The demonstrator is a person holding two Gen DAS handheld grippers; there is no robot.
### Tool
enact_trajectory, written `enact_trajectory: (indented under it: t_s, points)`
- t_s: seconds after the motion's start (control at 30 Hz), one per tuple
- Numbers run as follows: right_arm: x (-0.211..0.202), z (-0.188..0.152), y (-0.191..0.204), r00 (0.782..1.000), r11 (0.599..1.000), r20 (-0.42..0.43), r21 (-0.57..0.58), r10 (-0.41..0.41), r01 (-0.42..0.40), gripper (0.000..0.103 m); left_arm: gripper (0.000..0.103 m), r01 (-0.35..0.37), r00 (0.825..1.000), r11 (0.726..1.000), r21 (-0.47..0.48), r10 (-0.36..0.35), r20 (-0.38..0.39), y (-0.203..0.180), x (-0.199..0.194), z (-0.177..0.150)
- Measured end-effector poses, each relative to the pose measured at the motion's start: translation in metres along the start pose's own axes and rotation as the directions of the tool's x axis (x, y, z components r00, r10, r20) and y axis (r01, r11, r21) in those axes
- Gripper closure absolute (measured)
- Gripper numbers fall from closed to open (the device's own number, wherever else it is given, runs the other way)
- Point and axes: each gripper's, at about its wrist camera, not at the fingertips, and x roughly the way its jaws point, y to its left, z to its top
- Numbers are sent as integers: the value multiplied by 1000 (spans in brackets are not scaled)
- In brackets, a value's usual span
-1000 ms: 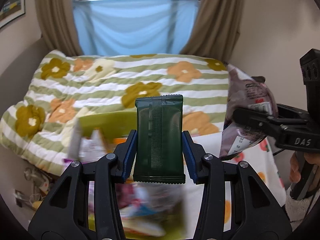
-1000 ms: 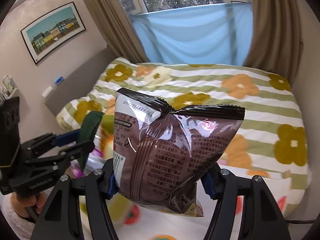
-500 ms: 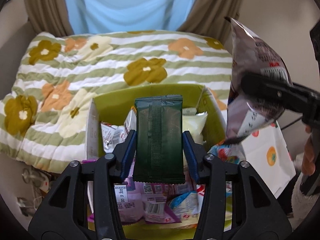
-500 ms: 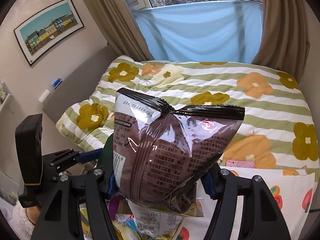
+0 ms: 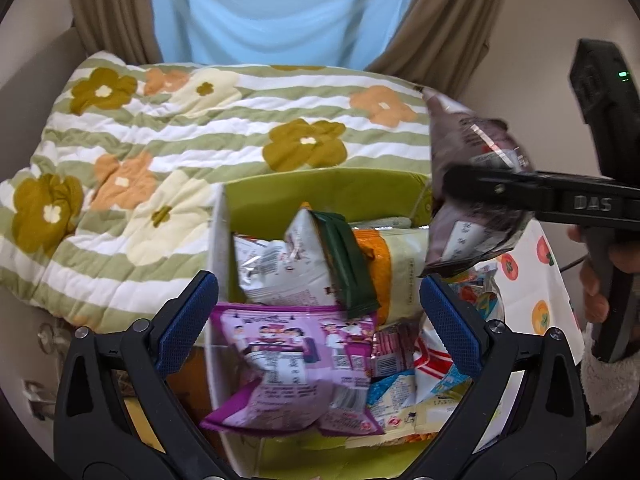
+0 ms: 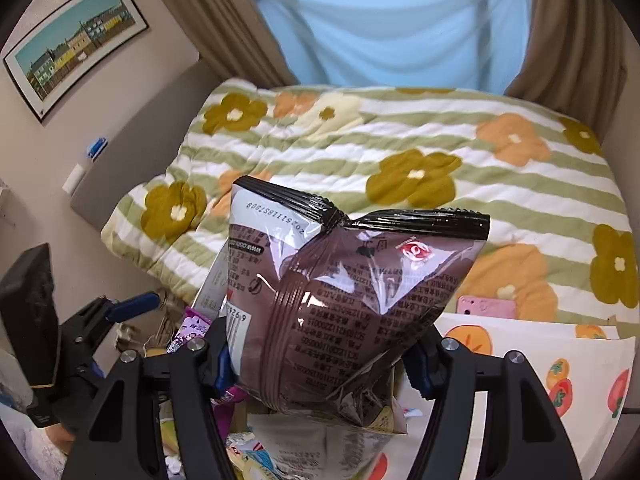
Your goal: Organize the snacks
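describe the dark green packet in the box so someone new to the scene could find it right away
At the foot of the flower-print quilt stands an open lime-green box full of snack packets. Near its middle, the flat dark green foil packet lies tilted on a white and silver bag, beside an orange and cream pack. It is the only plain dark one, narrow and ridged, with no printed picture.

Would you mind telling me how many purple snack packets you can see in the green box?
1. The purple packet lies at the near end of the green box, below the dark green packet. Others may be buried under the pile.
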Motion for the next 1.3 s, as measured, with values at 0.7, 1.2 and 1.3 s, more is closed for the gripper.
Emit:
enact_trajectory:
  t_s: [0.7, 1.2, 1.3]
  points:
    - [24, -7, 7, 999, 999, 8, 0, -36, 36, 4, 3, -4, 1000, 999, -50, 4, -7, 24, -5, -21]
    - [-109, -60, 33, 961, 995, 259, -8, -94, 100, 4, 3, -85, 982, 995, 51, 75, 175, -54, -111, -39]
    - [-149, -82, 34, 938, 991, 323, -6, -123, 131, 4, 2, -112, 967, 993, 44, 98, 236, -76, -142, -54]
